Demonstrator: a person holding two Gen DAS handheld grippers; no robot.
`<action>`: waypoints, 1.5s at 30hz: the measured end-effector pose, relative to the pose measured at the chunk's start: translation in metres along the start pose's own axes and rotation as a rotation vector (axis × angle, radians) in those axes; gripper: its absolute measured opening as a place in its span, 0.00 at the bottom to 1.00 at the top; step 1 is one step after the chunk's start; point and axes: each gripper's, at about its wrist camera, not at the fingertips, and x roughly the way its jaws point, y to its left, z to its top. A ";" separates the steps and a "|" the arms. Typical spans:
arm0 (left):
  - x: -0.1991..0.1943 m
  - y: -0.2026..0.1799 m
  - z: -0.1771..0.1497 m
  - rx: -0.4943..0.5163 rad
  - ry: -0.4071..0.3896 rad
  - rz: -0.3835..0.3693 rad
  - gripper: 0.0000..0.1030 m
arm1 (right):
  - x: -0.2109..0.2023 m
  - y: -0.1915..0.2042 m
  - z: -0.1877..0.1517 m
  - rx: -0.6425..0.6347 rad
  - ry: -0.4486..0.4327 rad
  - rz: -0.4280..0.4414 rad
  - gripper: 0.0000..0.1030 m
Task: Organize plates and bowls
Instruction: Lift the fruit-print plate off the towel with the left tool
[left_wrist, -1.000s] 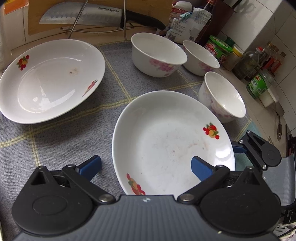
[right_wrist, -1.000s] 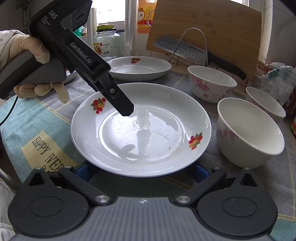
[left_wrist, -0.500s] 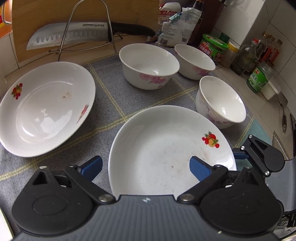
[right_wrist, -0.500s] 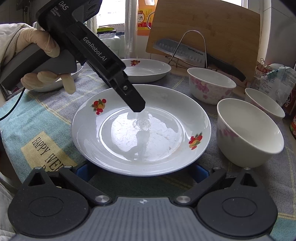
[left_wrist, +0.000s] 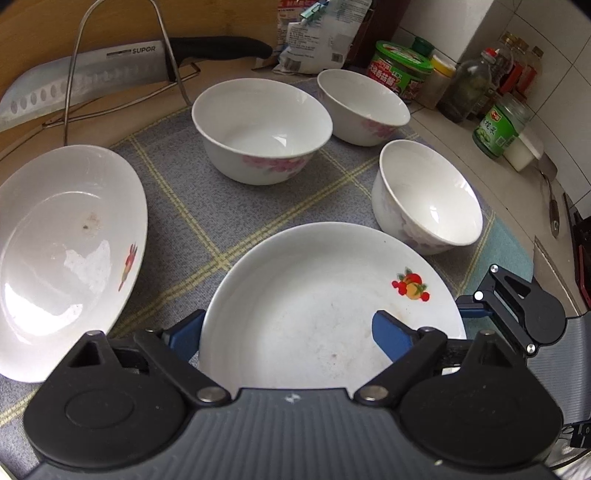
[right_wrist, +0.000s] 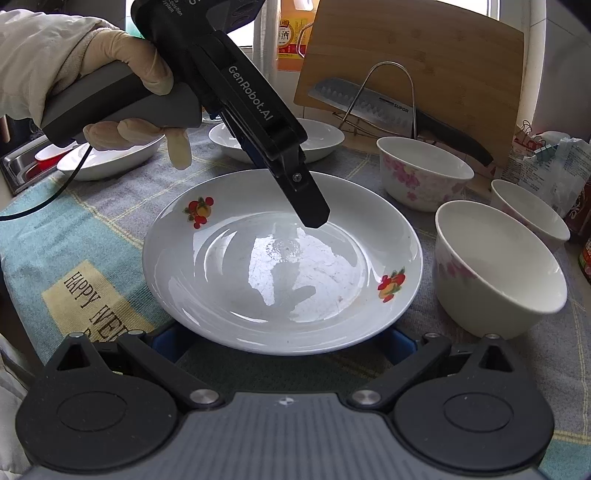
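A white plate with fruit prints (right_wrist: 280, 266) lies on the checked cloth, also in the left wrist view (left_wrist: 325, 306). My left gripper (left_wrist: 288, 336) is open, one finger over the plate's inside and one outside its rim; its finger shows in the right wrist view (right_wrist: 310, 210). My right gripper (right_wrist: 280, 341) is open at the plate's near edge, its blue fingertips under the rim. A second plate (left_wrist: 62, 251) lies to the left. Three white bowls with pink flowers (left_wrist: 262, 129) (left_wrist: 364, 107) (left_wrist: 428, 195) stand behind.
A cutting board (right_wrist: 413, 62) and a knife (left_wrist: 88, 77) on a wire rack stand at the back. Jars and bottles (left_wrist: 402, 68) line the right side. Another plate (right_wrist: 110, 158) lies at the far left near a sink (right_wrist: 18, 166).
My left gripper has moved forward and lower, so its fingers now straddle the near plate's rim. The right gripper and the plate have stayed put.
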 end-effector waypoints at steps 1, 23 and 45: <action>0.001 0.001 0.000 -0.001 0.008 -0.005 0.90 | 0.000 0.000 0.000 -0.001 -0.001 -0.001 1.00; 0.015 0.003 0.014 0.060 0.158 -0.033 0.86 | 0.000 -0.001 -0.004 0.006 -0.027 0.021 1.00; 0.017 0.003 0.018 0.074 0.160 -0.042 0.85 | 0.001 -0.002 -0.001 -0.008 -0.002 0.028 1.00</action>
